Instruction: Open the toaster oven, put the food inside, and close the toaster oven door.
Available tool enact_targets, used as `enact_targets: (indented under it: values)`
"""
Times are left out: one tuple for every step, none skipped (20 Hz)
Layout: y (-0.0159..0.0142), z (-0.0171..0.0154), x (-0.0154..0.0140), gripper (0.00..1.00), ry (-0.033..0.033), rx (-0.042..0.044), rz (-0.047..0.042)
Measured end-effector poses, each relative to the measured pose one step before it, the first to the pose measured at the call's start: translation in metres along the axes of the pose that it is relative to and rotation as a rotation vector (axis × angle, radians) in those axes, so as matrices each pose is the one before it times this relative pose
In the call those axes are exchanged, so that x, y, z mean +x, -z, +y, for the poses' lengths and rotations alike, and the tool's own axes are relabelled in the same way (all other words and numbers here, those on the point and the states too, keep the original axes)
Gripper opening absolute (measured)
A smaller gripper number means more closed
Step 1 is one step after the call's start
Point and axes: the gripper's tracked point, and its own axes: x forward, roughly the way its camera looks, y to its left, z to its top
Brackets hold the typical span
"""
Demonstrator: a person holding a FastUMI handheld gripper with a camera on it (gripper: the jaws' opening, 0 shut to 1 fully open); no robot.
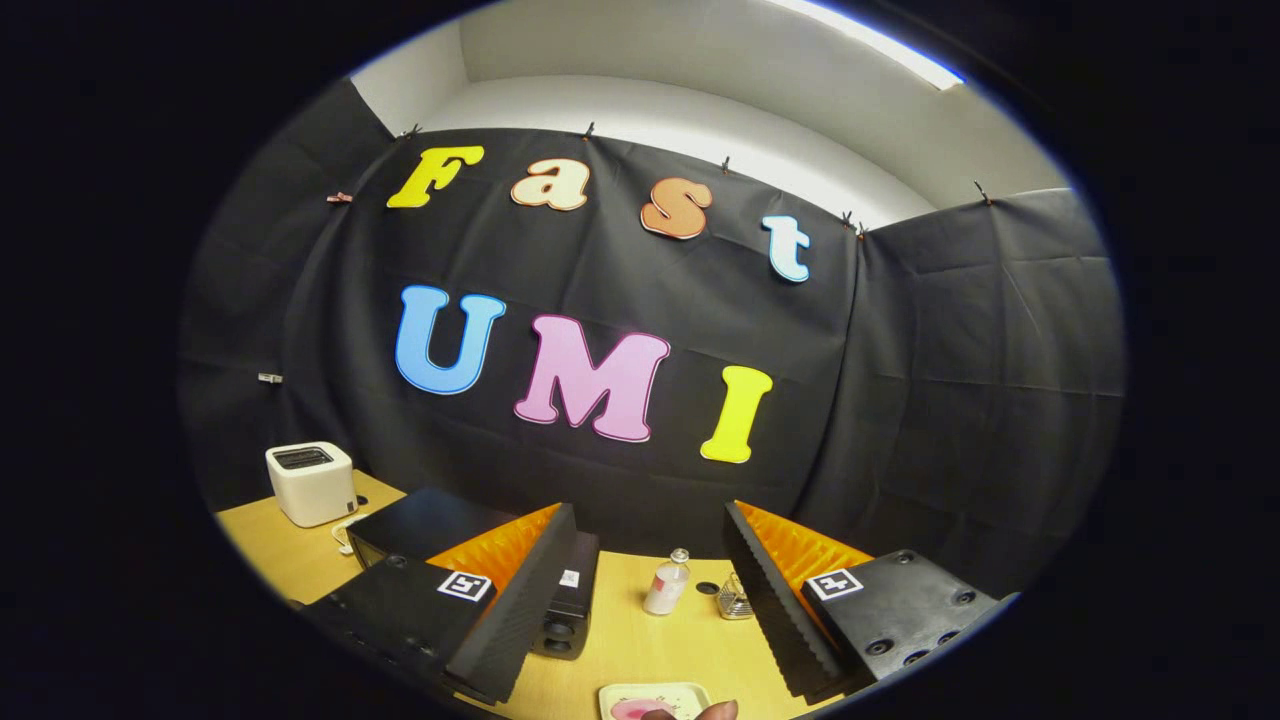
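We find the gripper at the bottom of the frame with its two fingers spread wide apart, nothing held between them and nothing touching either finger. The left finger rises from the lower left, the right finger from the lower right, each carrying a square marker tag on its mount.

The toaster oven, a dark box, stands on the wooden table at lower left, largely hidden behind the left finger; its control end shows just right of that finger. We cannot tell from this angle whether its door is open or closed.

A pale plate lies at the very bottom centre, between the fingers and nearer the camera than their tips. On it rests a pinkish item, which we take to be the food; it is cut off by the edge and cannot be identified further. A fingertip shows beside the plate, at its right end.

Beyond the fingers, in the gap between them, stand a small clear bottle with pale contents and, just to its right, a small metallic wire object. The two are near each other but apart.

At left, a white toaster sits on the table behind the toaster oven, close to the black cloth wall.
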Motion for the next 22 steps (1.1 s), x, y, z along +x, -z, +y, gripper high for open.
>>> enact_targets:
  values:
    - [0.00039,0.01068,0.00303,0.97,-0.01121,0.00886,-0.00076]
    - [0.00149,0.01253,0.00314,0.97,-0.01402,0.01033,0.00148]
    - [0.00195,0.01177,0.00338,0.97,-0.01313,0.01235,0.00216]
    - [0.00349,0.01268,0.00355,0.97,-0.01373,0.01300,0.00578]
    - [0.00390,0.01336,0.00384,0.97,-0.01585,0.01396,0.00767]
    - [0.00661,0.01467,0.00513,0.97,-0.01843,0.01332,0.01185]
    - [0.00630,0.01348,0.00487,0.97,-0.01662,0.01175,0.01060]
    - [0.00622,0.01147,0.00611,0.97,-0.01223,0.01156,0.00946]
    - [0.00742,0.01063,0.00600,0.97,-0.00865,0.01412,0.01003]
    - [0.00975,0.01020,0.00492,0.97,-0.00715,0.01794,0.01482]
    - [0.00998,0.01028,0.00585,0.97,-0.00846,0.02341,0.01983]
    - [0.01005,0.00980,0.00657,0.97,-0.00952,0.02059,0.01859]
    - [0.01016,0.00749,0.00694,0.98,-0.00280,0.01006,0.02017]
    - [0.01007,0.00554,0.00721,0.97,0.00025,0.00154,0.02224]
    - [0.00907,0.00514,0.00677,0.97,0.00115,-0.00190,0.01973]
    - [0.01052,0.00507,0.00732,0.97,-0.00333,-0.00360,0.02073]
    - [0.00970,0.00531,0.00568,0.98,-0.00394,-0.00462,0.02272]
    - [0.00860,0.00537,0.00553,0.98,-0.00508,-0.00416,0.02059]
    - [0.00929,0.00538,0.00514,0.98,-0.00629,-0.00428,0.02440]
    - [0.00955,0.00548,0.00383,0.98,-0.00571,-0.00607,0.02451]
    - [0.00968,0.00304,0.00347,0.98,-0.00046,-0.00798,0.02570]
    - [0.00984,0.00241,0.00211,0.98,-0.00042,-0.00381,0.02349]
